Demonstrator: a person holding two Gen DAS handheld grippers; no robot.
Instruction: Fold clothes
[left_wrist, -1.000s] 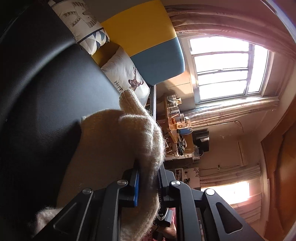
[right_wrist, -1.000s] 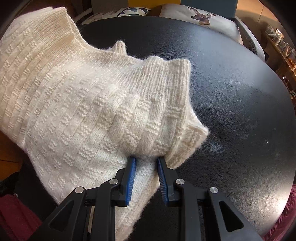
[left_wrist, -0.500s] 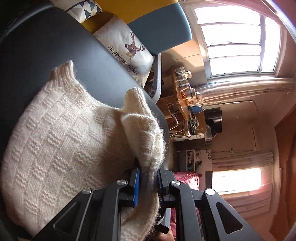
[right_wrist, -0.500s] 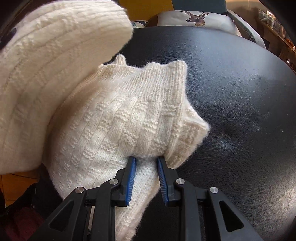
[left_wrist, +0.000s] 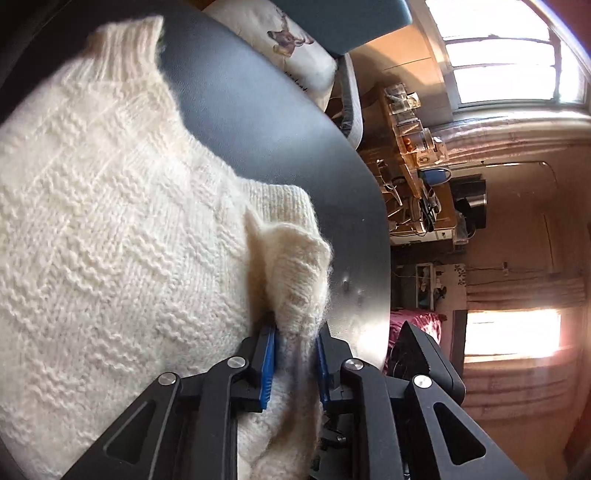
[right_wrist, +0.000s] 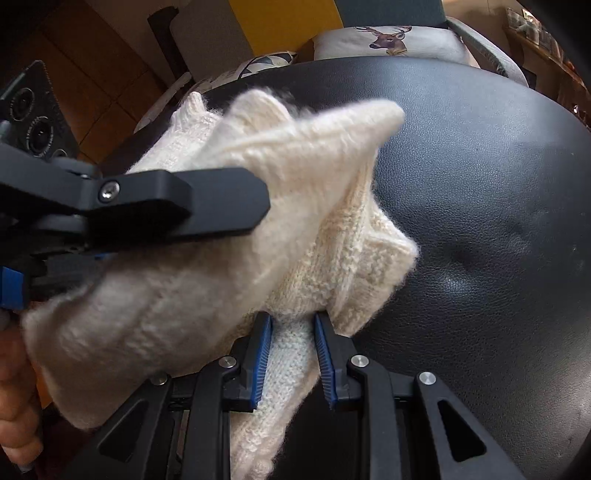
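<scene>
Cream knit sweater (left_wrist: 122, 236), on black table (right_wrist: 480, 184): soft, light, limp, likely stretchy; both left gripper (left_wrist: 293, 363) and right gripper (right_wrist: 291, 354) pinch its thick ribbed edge, the firmest hold.

A deer-print cushion (right_wrist: 391, 42) is seen beyond the black leather surface (right_wrist: 480, 184), beside a triangle-patterned cushion (right_wrist: 266, 62). A cluttered wooden shelf (left_wrist: 410, 147), a sunlit window (left_wrist: 513, 51) and pink fabric (left_wrist: 410, 321) are shown behind.

My left wrist cam rolled sideways, my right level; both close over shared sweater (left_wrist: 110, 229) (right_wrist: 332, 236), black surface (left_wrist: 258, 122) (right_wrist: 480, 184).
</scene>
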